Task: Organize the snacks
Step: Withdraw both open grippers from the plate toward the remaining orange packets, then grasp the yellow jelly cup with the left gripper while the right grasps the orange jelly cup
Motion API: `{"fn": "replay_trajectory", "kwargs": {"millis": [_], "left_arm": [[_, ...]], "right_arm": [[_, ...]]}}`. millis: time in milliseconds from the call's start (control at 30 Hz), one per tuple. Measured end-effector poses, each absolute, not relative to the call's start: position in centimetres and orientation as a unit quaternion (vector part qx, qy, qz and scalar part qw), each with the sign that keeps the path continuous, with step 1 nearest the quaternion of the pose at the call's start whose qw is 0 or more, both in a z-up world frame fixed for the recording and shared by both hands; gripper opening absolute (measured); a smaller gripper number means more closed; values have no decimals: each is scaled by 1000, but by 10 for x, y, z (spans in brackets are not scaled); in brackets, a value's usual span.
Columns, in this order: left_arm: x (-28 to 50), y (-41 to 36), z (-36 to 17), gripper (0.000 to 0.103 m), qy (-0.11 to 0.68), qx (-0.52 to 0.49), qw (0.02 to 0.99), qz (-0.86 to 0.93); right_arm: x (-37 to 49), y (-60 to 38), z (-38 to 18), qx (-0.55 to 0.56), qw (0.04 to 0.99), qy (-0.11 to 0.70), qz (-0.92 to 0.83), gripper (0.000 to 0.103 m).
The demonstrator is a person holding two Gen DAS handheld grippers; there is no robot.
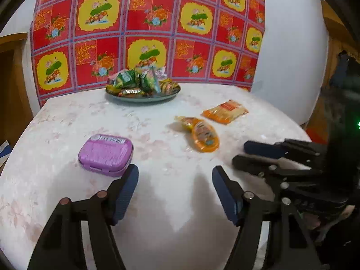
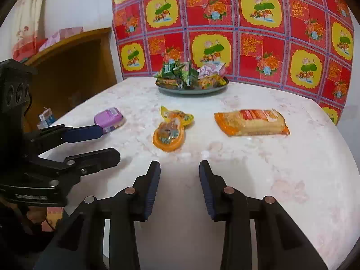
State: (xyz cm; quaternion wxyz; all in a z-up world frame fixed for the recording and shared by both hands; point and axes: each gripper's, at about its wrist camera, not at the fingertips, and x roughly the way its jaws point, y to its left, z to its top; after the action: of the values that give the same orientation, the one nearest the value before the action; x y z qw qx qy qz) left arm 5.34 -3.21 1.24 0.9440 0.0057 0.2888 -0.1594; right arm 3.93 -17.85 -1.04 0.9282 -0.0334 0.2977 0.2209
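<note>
tin purple | pkt orange | wall cloth red/yellow floral | claw pads blue

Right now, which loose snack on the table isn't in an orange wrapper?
The purple tin, lying flat at the table's left; the oval packet and the cracker pack are orange.

The right gripper hovers low over the pale marbled table, jaws parted and empty. Ahead lie an orange jelly cup touching a yellow wrapper, and an orange cracker packet well apart. A purple tin sits left, beside the left gripper. A dark plate heaped with wrapped snacks stands against the red floral cloth.
</note>
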Motion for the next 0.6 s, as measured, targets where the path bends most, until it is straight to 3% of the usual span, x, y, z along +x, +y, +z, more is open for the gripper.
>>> {"fn": "replay_trajectory", "kwargs": {"millis": [200, 267, 333, 400, 567, 600], "left_arm": [[48, -30, 5, 69, 265, 11, 951, -157], [47, -27, 4, 69, 259, 7, 953, -155], [46, -23, 4, 69, 255, 0, 954, -155], [45, -20, 4, 69, 254, -3, 955, -154], [44, -14, 4, 69, 252, -4, 955, -156], [44, -14, 4, 69, 252, -5, 955, -157]], "right_arm": [[55, -174, -5, -17, 922, 330, 202, 38], [60, -169, 2, -18, 920, 336, 200, 45], [65, -162, 10, -24, 918, 333, 213, 61], [70, -152, 14, -36, 918, 335, 211, 63], [87, -130, 7, -49, 909, 359, 208, 60], [90, -129, 4, -43, 906, 364, 213, 40]]}}
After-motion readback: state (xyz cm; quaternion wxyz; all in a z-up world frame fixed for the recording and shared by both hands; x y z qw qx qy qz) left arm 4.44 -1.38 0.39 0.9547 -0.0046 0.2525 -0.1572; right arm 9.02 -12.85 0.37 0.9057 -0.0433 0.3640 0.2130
